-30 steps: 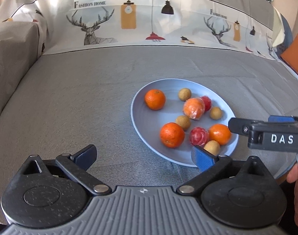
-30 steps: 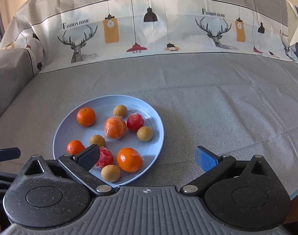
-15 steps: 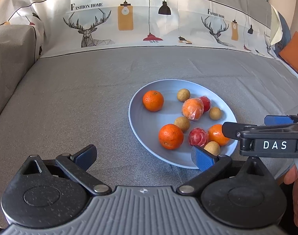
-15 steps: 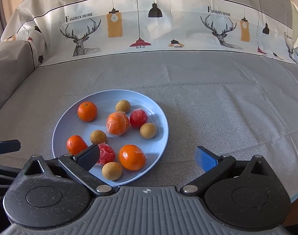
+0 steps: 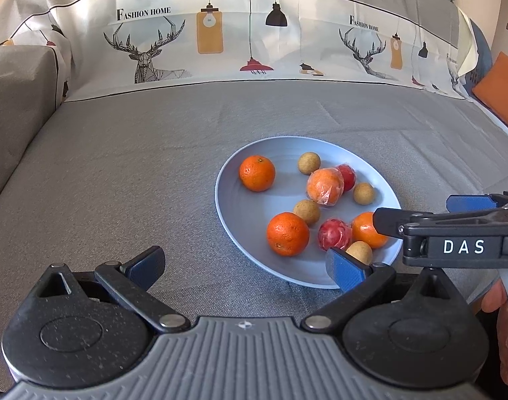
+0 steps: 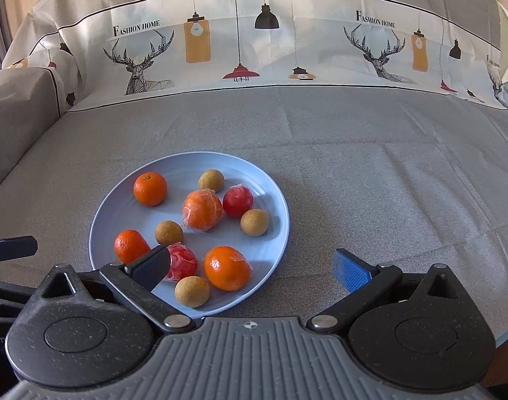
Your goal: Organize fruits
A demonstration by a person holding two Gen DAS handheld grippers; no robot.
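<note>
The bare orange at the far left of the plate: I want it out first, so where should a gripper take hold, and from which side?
Grip the bare orange across its widest middle, coming from above. It is round and unwrapped, and it sits apart from the other fruit on the blue plate, so both fingers should have room. The open left gripper looks better placed for it.

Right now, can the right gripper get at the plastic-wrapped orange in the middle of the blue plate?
Probably yes. The right gripper is open and empty, and the wrapped orange lies uncovered on the blue plate; a red wrapped fruit touching it crowds one side.
</note>
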